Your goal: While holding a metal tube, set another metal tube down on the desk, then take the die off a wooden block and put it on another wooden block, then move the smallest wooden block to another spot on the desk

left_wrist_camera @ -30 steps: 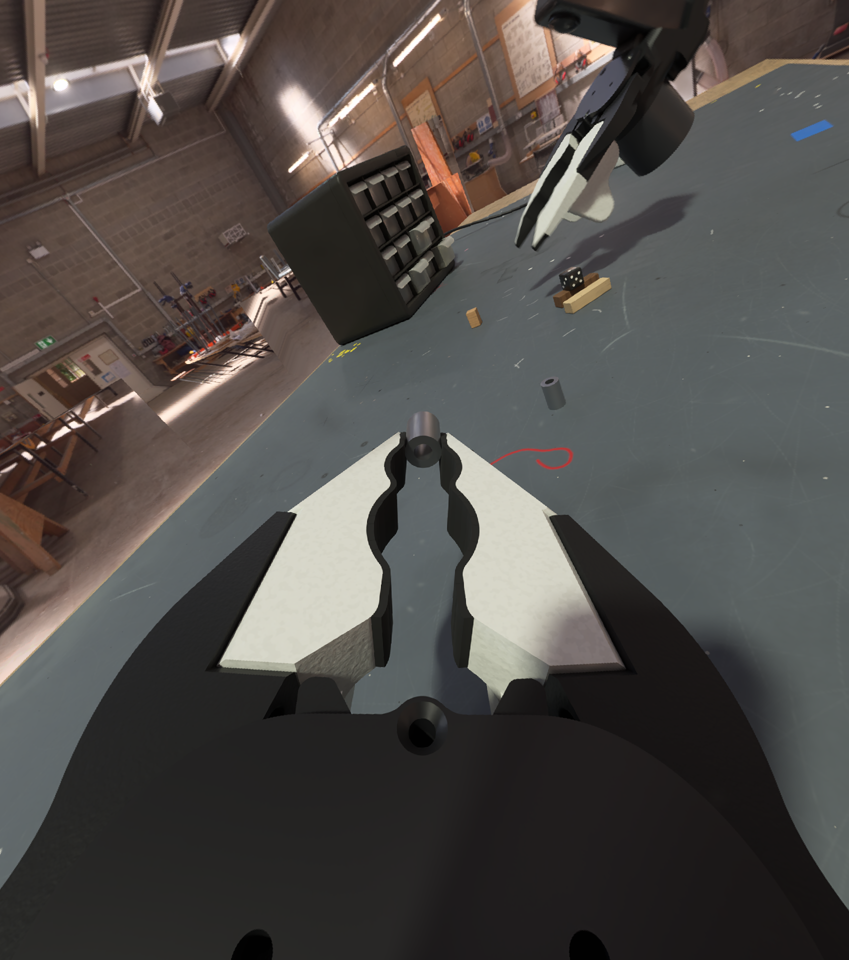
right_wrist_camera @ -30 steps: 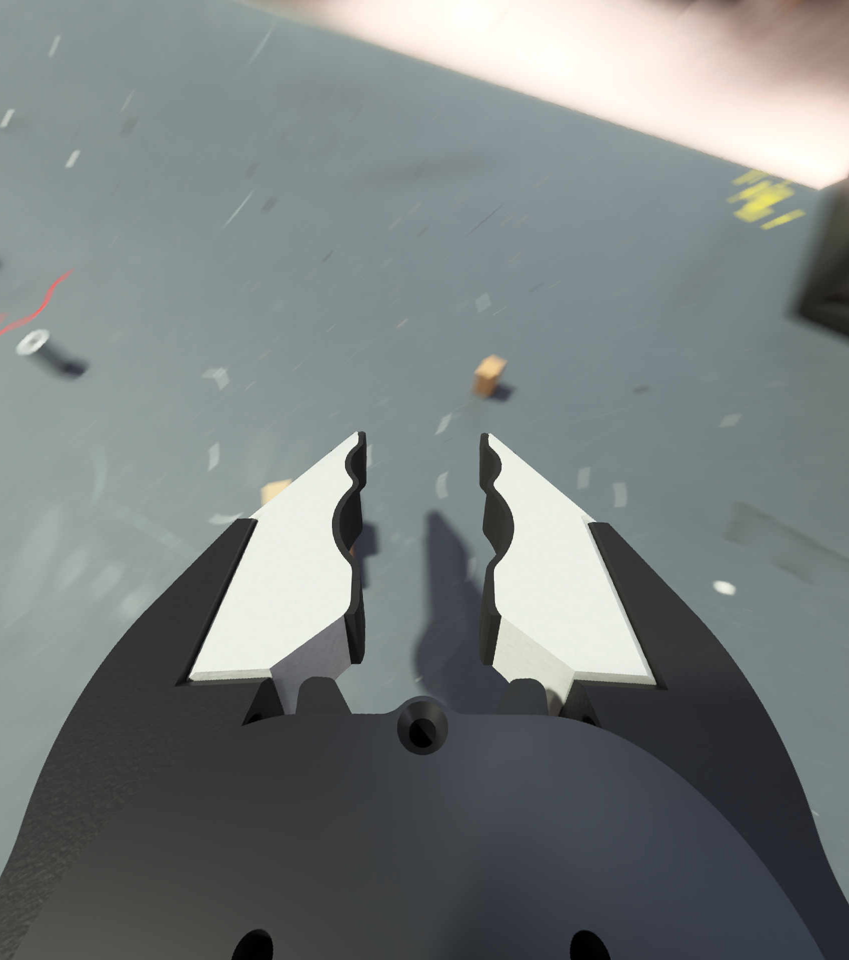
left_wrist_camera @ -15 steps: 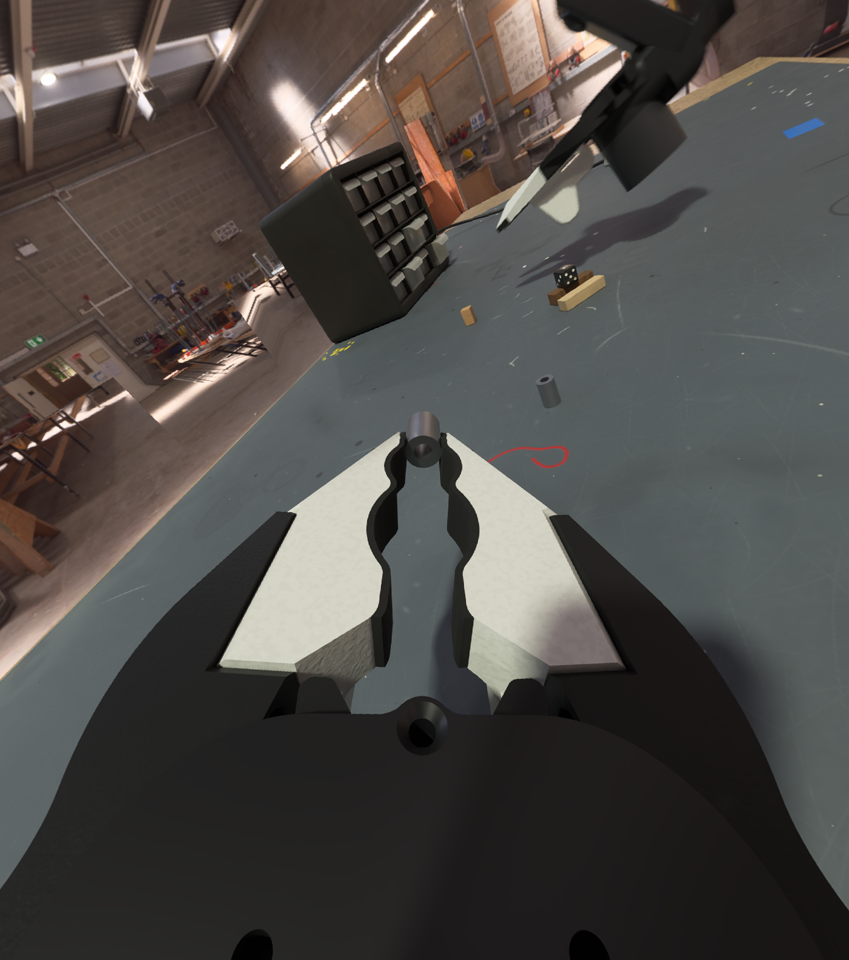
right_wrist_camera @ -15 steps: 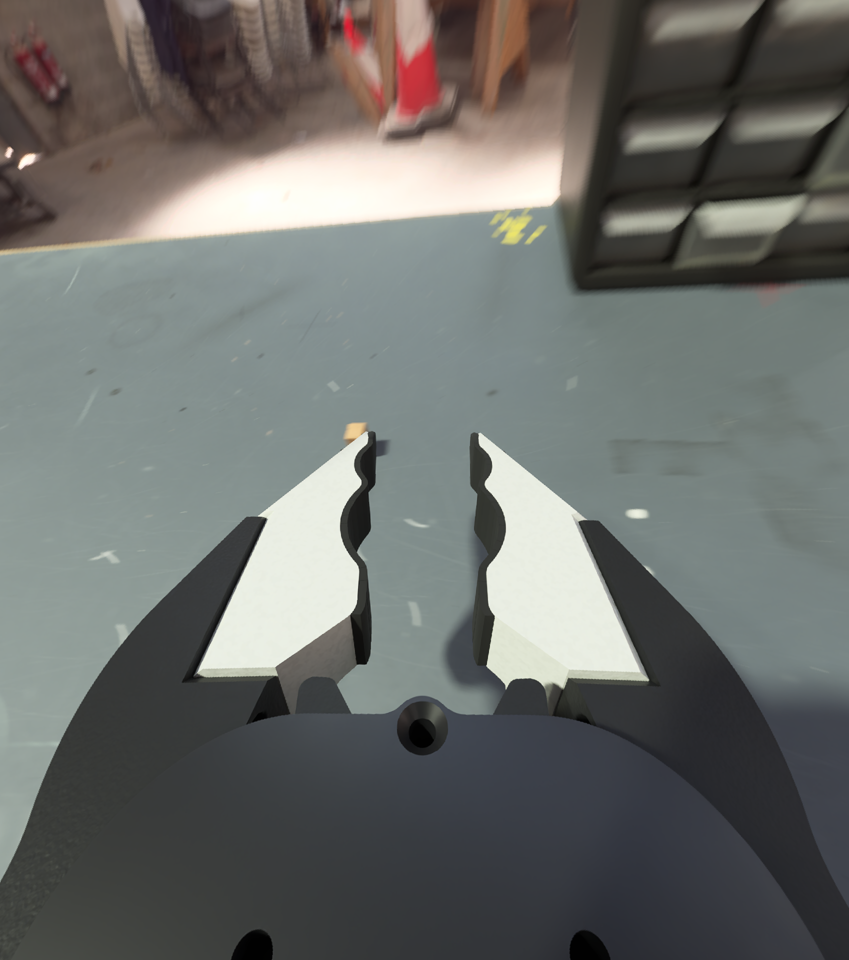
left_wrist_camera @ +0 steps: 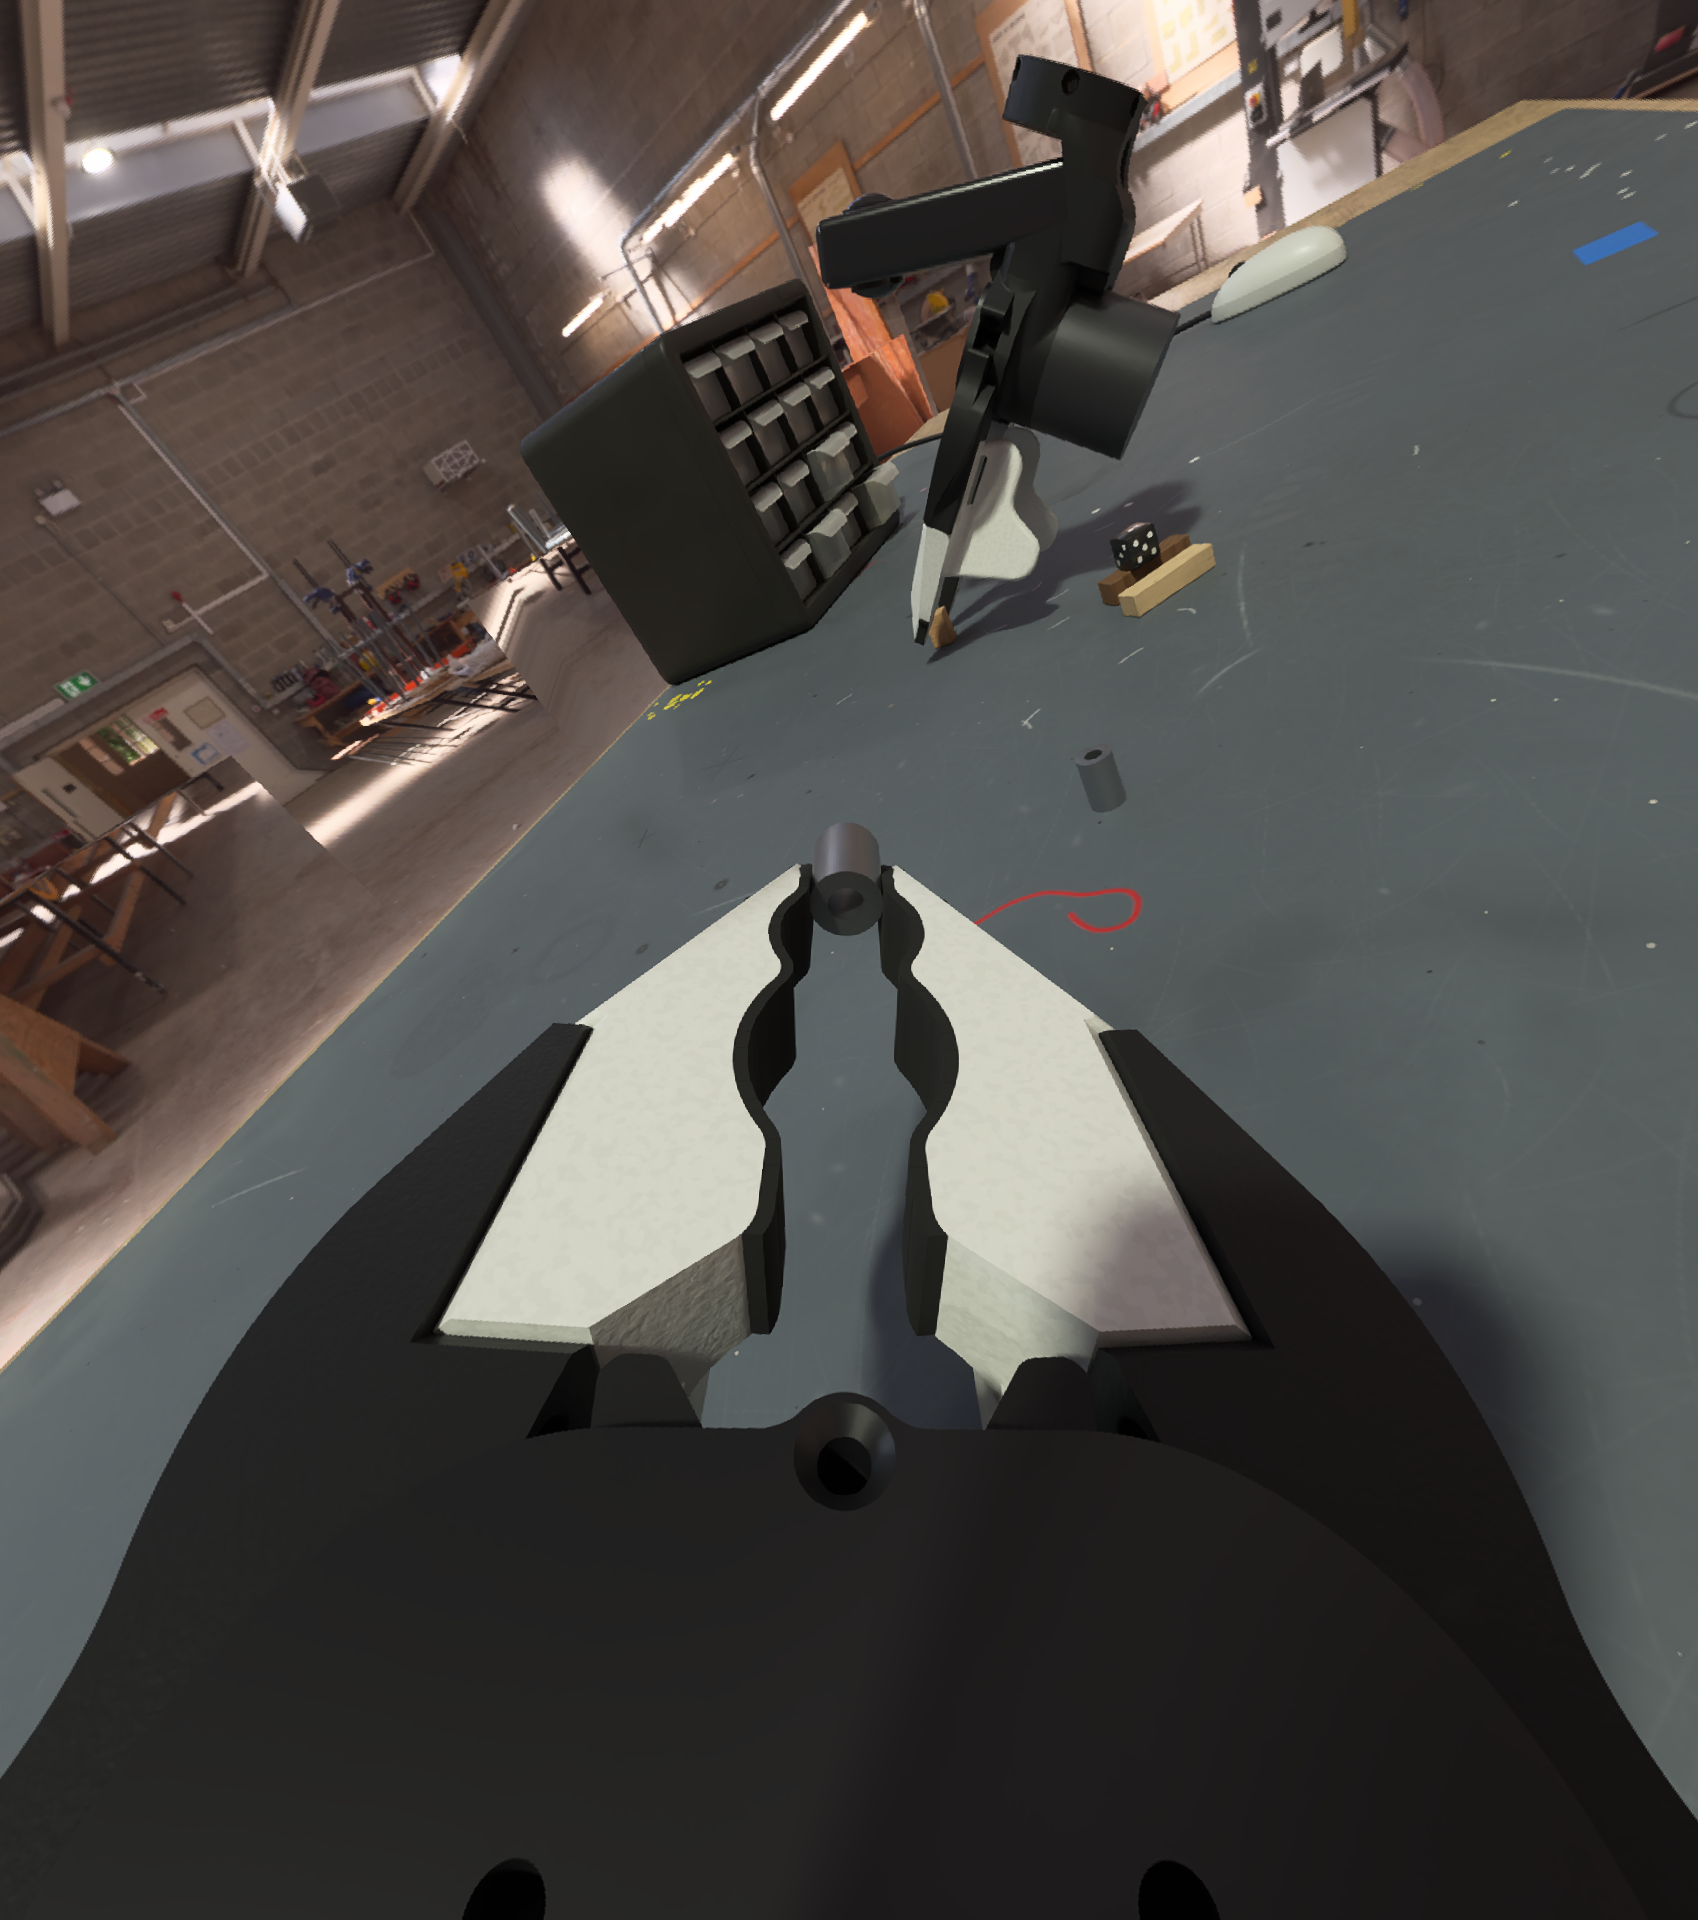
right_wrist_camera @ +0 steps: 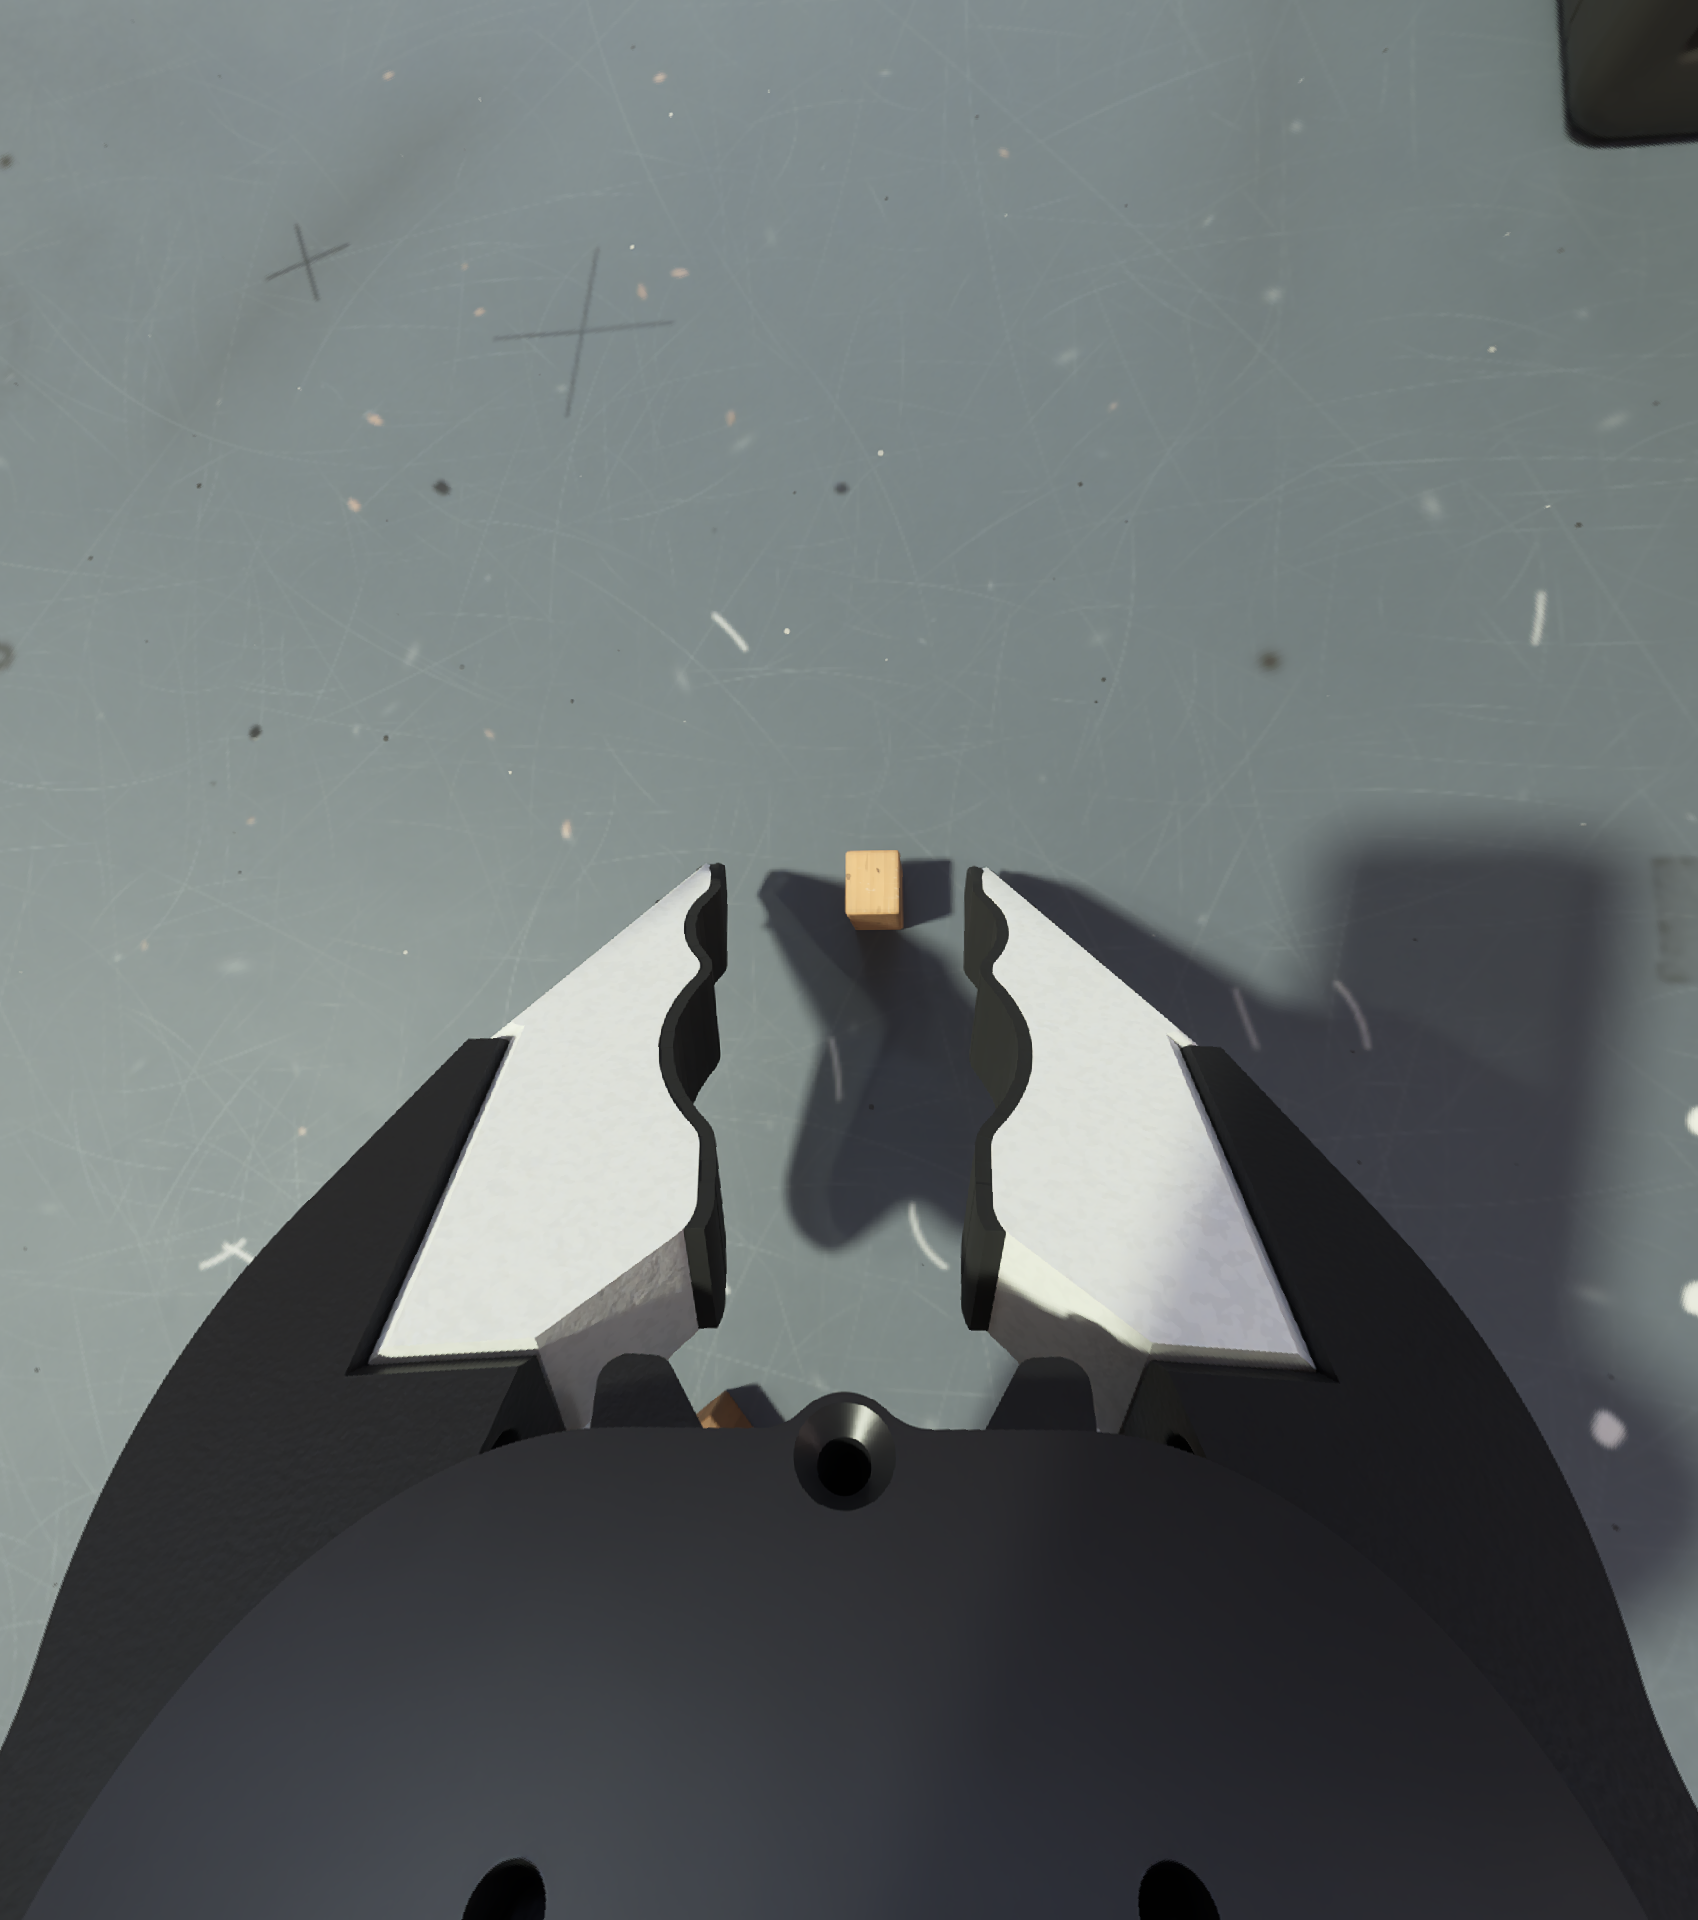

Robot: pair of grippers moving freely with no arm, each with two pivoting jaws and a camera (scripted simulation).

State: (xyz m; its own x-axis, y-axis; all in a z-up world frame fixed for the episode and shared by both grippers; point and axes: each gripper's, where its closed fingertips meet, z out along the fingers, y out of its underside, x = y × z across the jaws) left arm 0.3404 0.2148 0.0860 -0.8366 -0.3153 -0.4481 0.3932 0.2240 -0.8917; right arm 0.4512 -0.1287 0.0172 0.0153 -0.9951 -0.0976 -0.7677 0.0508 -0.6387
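While your left gripper (left_wrist_camera: 846, 896) pinches a short grey metal tube (left_wrist_camera: 845, 881) between its very tips, jaws drawn in snug on it, your right gripper (right_wrist_camera: 845, 896) points straight down at the grey desk (right_wrist_camera: 928, 468) with its jaws spread and nothing in them. The smallest wooden block (right_wrist_camera: 872, 888), a pale cube, sits on the desk in the gap between your right fingertips, touching neither one (a sliver of another wooden block shows low in the right wrist view, half hidden by the gripper body). From the left wrist view you see the right gripper's tips down at that small block, just in front of the black drawer cabinet (left_wrist_camera: 710, 488). To the right of it the black die (left_wrist_camera: 1135, 545) rests on a dark wooden block (left_wrist_camera: 1115, 588) that lies against a paler wooden bar (left_wrist_camera: 1169, 581). The second metal tube (left_wrist_camera: 1099, 778) stands upright on the desk, apart from everything, with a red scribble (left_wrist_camera: 1084, 909) nearer you
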